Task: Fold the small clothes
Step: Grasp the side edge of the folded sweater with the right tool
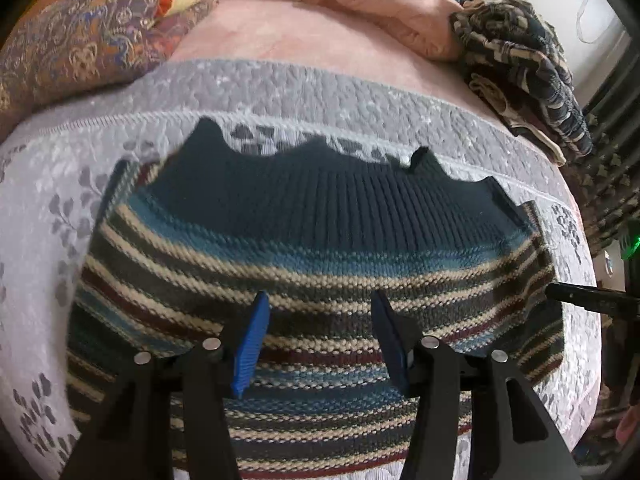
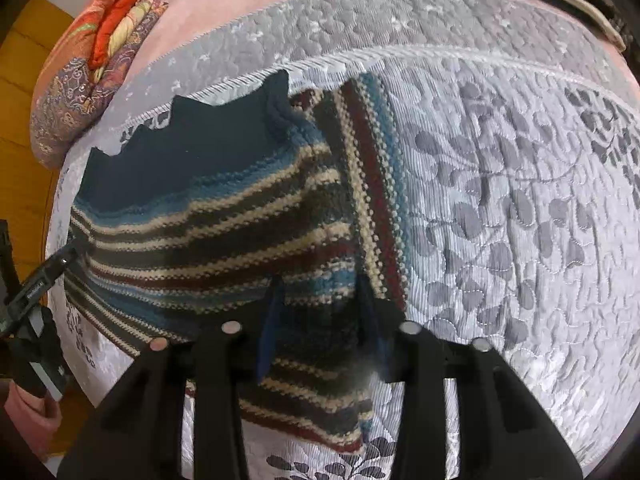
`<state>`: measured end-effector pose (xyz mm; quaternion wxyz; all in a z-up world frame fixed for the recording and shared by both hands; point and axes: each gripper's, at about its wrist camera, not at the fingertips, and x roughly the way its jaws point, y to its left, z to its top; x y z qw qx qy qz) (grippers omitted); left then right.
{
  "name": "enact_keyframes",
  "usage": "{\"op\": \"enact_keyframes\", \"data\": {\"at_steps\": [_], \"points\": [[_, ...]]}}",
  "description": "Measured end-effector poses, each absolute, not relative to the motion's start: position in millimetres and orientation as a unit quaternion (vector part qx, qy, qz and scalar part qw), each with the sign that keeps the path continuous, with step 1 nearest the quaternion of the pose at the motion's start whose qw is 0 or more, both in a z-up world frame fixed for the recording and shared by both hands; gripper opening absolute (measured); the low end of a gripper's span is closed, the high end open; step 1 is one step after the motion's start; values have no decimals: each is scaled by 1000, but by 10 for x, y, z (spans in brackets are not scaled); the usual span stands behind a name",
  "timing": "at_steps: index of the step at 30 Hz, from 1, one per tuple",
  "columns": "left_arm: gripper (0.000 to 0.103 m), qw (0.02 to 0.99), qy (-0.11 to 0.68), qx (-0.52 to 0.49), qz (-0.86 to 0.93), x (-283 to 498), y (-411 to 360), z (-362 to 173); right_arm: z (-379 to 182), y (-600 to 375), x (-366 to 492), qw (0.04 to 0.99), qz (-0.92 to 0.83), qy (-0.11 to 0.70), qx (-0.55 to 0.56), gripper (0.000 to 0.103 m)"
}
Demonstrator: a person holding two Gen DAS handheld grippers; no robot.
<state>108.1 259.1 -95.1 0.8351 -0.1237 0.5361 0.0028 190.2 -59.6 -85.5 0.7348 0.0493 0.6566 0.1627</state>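
1. Striped knit sweater [image 1: 304, 280] flat on grey quilt [image 1: 280, 88], centre frame; left gripper [image 1: 320, 320] released, pads apart above stripes; right gripper tip at 3 o'clock.
2. Knit sweater [image 2: 224, 216] from 9 o'clock to centre; right gripper [image 2: 320, 316] released, fingers straddling folded edge.

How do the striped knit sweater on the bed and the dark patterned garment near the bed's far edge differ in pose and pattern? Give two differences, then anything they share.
1. The striped sweater lies spread flat on the grey quilt; the dark patterned garment sits crumpled in a heap.
2. The sweater has even cream, blue and maroon stripes with a plain navy ribbed band; the garment has an irregular dark-and-beige print.

Shared: both rest on the bed, and no gripper holds either.
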Motion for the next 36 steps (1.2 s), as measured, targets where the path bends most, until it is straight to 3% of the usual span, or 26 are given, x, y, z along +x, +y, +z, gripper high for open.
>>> {"op": "enact_keyframes", "data": {"at_steps": [2,5,11,36], "points": [[53,833,539,-124,7,1089,2585,-1011,-833,-608,1895,737,167,653,52,14],[53,831,542,-123,7,1088,2585,-1055,-768,-654,1870,740,174,647,63,11],[53,832,541,-119,7,1077,2576,-1075,-648,-763,1866,748,173,635,83,11],[53,841,531,-100,5,1042,2536,-1133,-1140,-932,1850,736,147,647,137,12]]}}
